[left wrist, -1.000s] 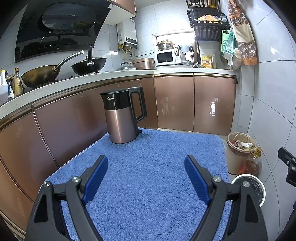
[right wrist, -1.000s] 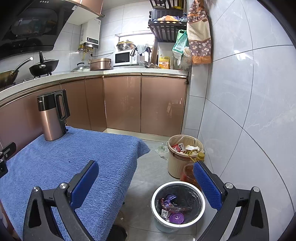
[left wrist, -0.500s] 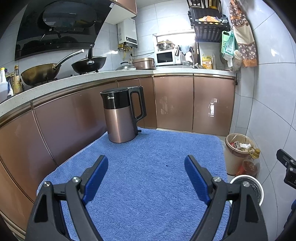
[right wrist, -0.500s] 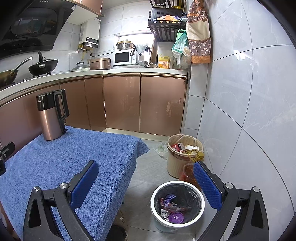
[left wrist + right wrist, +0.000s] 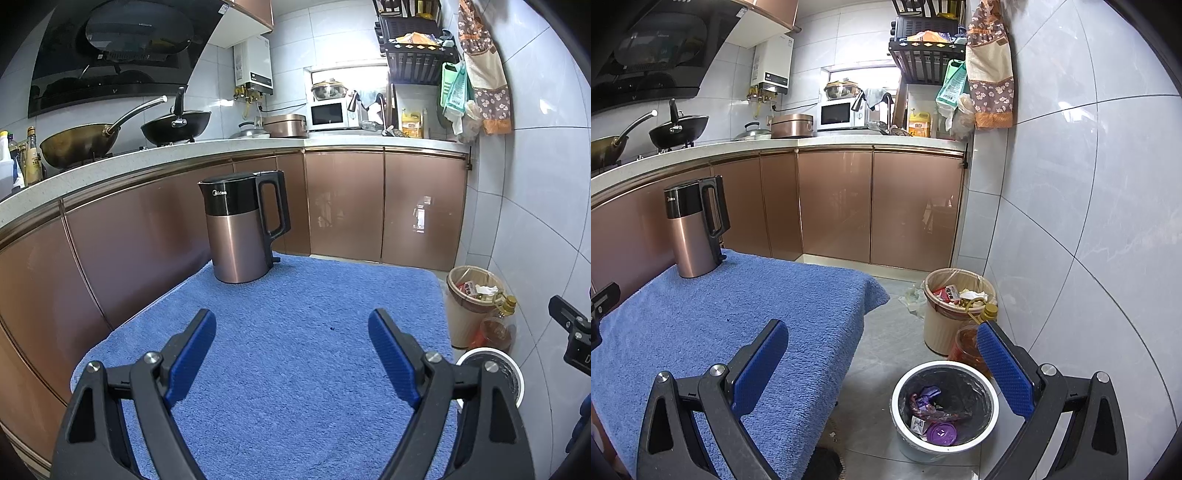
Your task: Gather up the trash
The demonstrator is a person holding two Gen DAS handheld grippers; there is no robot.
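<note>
My left gripper [image 5: 291, 325] is open and empty above the blue towel-covered table [image 5: 303, 295]. My right gripper [image 5: 882, 332] is open and empty, held over the table's right edge [image 5: 849, 321] and the floor. Below it stands a white-rimmed trash bin [image 5: 905, 435] with a black liner, holding purple wrappers, a small carton and a purple lid [image 5: 942, 432]. The bin's rim also shows in the left wrist view [image 5: 517, 373]. No loose trash shows on the towel.
A copper and black kettle [image 5: 240, 236] stands at the table's far left, also in the right wrist view [image 5: 692, 232]. A beige bin [image 5: 945, 325] full of rubbish and an oil bottle [image 5: 967, 343] stand by the tiled wall. Copper cabinets [image 5: 849, 206] run behind.
Both grippers stay open and nearly still. The left wrist view has shifted very slightly; the kettle and bins keep their places.
</note>
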